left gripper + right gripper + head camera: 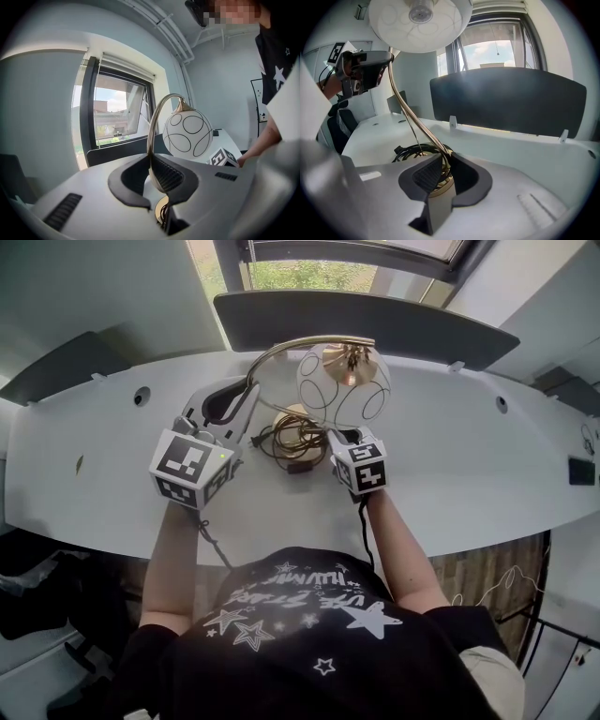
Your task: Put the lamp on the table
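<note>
- Over on the left, the left gripper [231,424] is clenched on the lamp's gold stem [150,136], low on its curve, with the ribbed pads pinching the thin tube. I'd call it a steadying hold, since the shade hangs out to one side.
- In the middle, the lamp [344,385] stands between the two grippers, toward the far edge of the white tabletop [450,460], just in front of the dark back panel [375,320]. The stem arches over and the globe shade [187,136] hangs from its end.
- The round base [292,418] is down at the tabletop with the black cord [281,444] coiled around it. I can't tell whether it's fully resting or lifted a touch.
- On the right, the right gripper [339,437] is closed on the foot of the stem, just above the base. It likely guides the base, where the lamp can be set down.
- The cord's plug is lost in the coil, and the jaws cover part of the base in both gripper views.
</note>
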Motion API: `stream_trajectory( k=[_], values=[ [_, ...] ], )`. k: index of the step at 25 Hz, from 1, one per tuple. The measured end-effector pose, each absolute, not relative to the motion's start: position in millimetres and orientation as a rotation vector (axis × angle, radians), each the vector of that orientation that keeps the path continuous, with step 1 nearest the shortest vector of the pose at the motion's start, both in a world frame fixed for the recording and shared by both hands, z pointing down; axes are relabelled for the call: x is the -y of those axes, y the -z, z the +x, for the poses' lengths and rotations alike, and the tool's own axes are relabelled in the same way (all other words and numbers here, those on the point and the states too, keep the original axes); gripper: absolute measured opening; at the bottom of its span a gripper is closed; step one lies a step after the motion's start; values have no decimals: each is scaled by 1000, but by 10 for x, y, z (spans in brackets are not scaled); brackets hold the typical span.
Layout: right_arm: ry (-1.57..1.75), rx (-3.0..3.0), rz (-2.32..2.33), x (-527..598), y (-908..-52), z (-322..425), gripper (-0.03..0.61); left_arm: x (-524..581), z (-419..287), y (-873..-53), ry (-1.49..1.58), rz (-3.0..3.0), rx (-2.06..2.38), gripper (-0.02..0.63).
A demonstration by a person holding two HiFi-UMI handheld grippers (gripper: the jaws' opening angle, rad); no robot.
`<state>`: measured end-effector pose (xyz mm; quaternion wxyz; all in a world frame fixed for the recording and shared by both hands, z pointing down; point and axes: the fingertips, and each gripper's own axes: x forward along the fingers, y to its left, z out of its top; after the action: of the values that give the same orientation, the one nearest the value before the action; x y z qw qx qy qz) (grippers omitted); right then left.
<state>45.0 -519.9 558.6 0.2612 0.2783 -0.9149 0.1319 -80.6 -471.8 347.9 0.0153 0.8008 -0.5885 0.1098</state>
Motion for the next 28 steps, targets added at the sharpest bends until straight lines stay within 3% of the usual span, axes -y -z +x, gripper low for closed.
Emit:
stream_trajectory(
  k=[6,11,16,28],
  values=[
    [-419,2544,790,5186,-5500,469,66,4696,-816,-3535,-358,2486,1849,40],
    [-396,2519,821,5089,-5487,572,140,4564,-856,-3569,-364,2489,1926,42],
    [-405,2514,880,4870,-5405,682,172,4287,-1094,-3639,-318,2410,2018,105],
    [-461,2477,1117,4117,-5280,782,175,3561,-1311,-4172,-334,2362,1812,117]
  ],
)
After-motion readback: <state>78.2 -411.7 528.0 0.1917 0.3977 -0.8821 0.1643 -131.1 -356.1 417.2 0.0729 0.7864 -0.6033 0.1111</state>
